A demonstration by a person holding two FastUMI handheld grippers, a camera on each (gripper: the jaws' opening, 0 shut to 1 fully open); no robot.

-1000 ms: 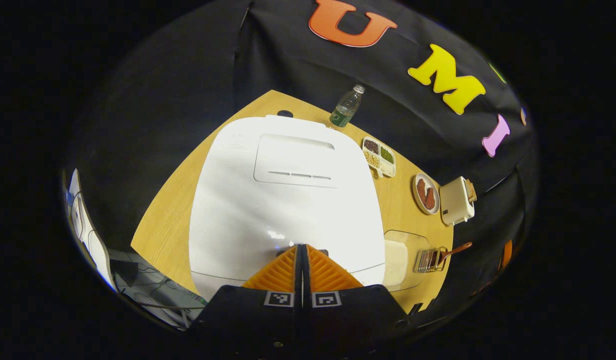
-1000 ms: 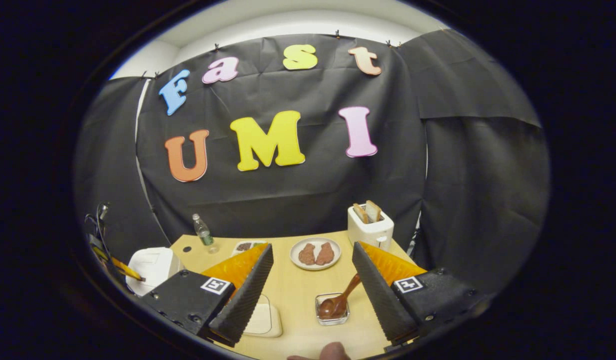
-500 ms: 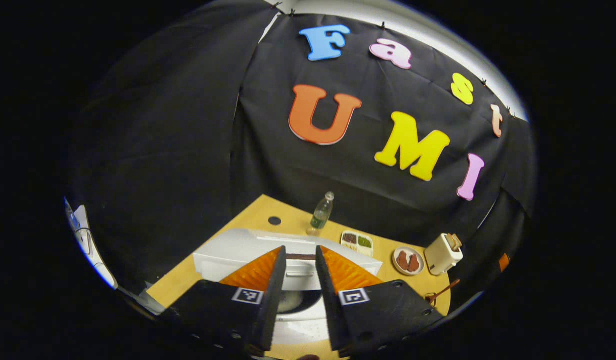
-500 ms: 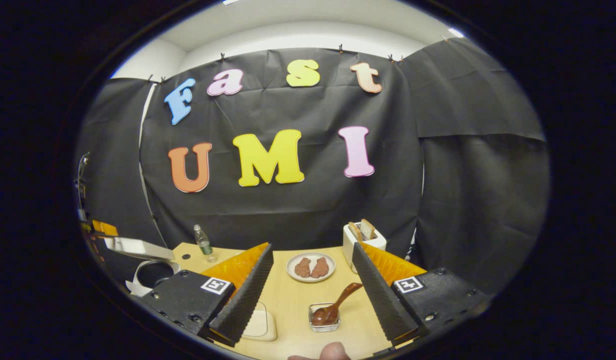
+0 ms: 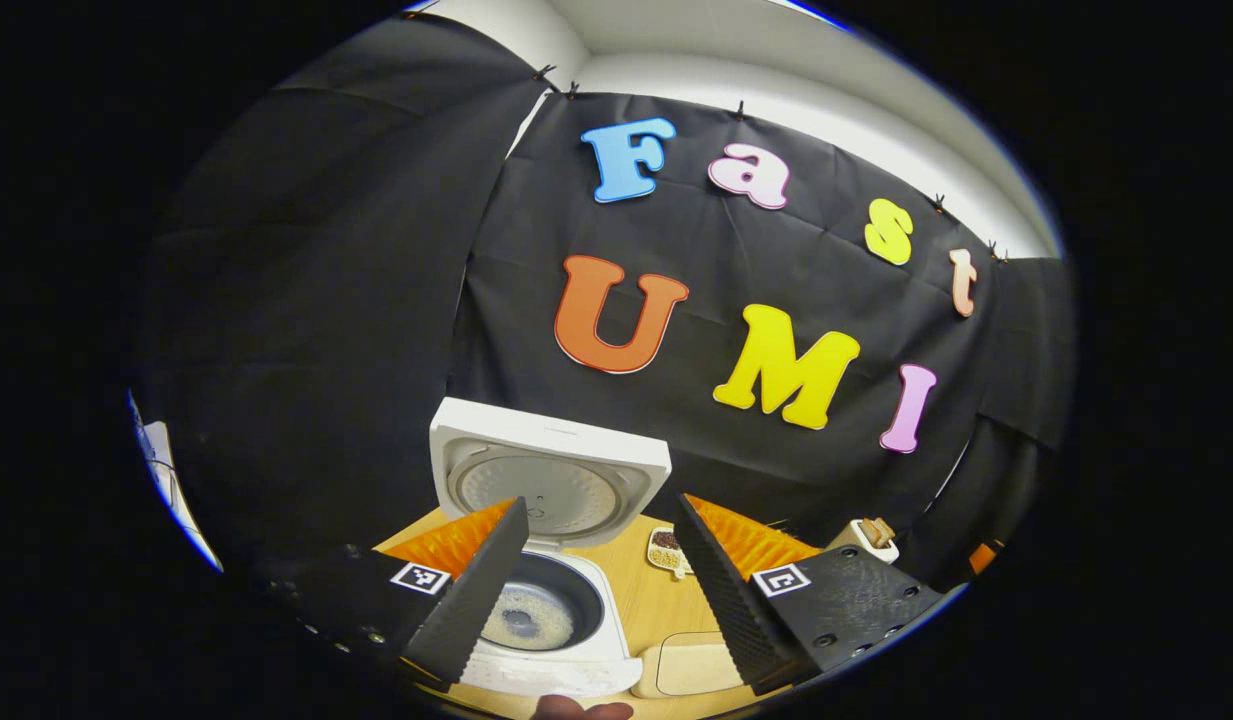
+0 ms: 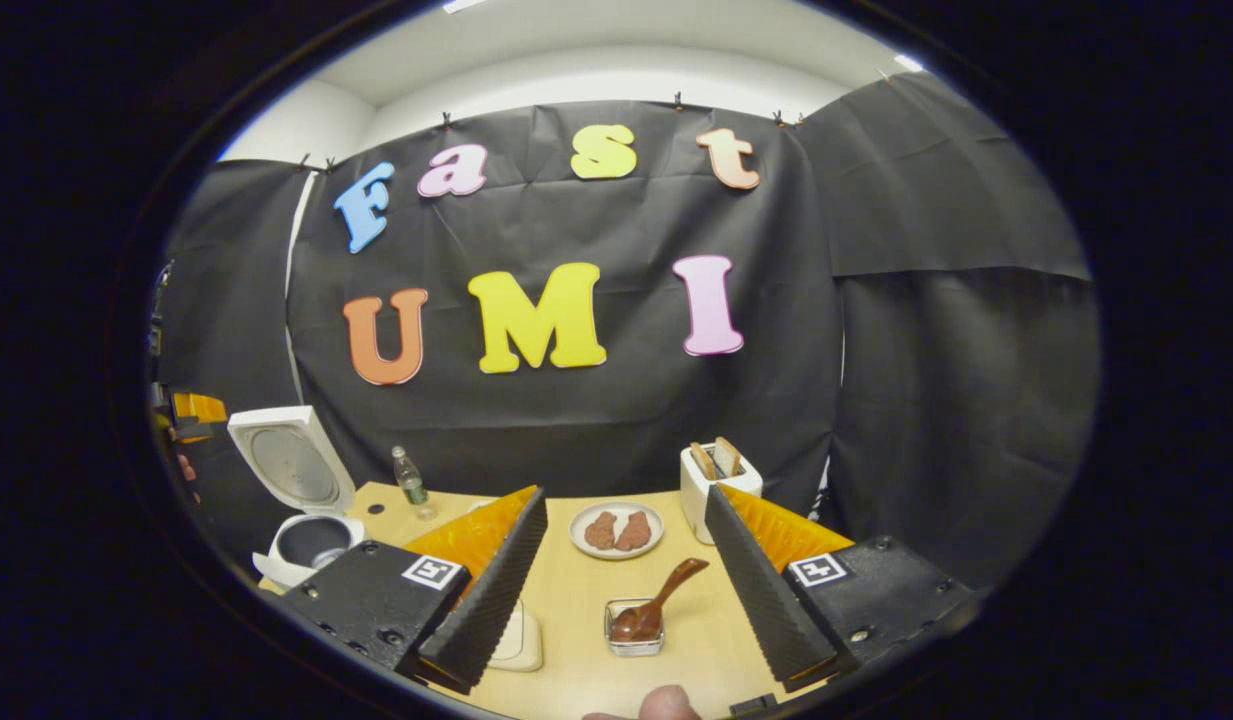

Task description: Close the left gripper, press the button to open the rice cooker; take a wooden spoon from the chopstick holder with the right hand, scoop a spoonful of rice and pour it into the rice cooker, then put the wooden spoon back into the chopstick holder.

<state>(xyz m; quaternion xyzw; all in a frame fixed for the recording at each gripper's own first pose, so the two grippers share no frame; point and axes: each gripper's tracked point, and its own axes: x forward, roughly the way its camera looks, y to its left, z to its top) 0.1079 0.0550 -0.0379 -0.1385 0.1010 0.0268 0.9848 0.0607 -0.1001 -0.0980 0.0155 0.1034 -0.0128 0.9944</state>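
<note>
Rice cooker (image 5: 536, 560) at the surface's left end: lid up now, shut a second ago; pot looks nearly empty. Your left claw (image 5: 596, 590) has released. Right claw (image 6: 626, 590) gapes above the wooden spoon (image 6: 656, 605); fetch it next.

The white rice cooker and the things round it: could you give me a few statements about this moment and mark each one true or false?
1. The white rice cooker has its lid up. True.
2. The brown wooden spoon is gripped by the right tool. False: it rests in the small clear holder; that tool is open.
3. The left tool is open. True.
4. The white toaster is empty. False: bread slices stick out.
</note>
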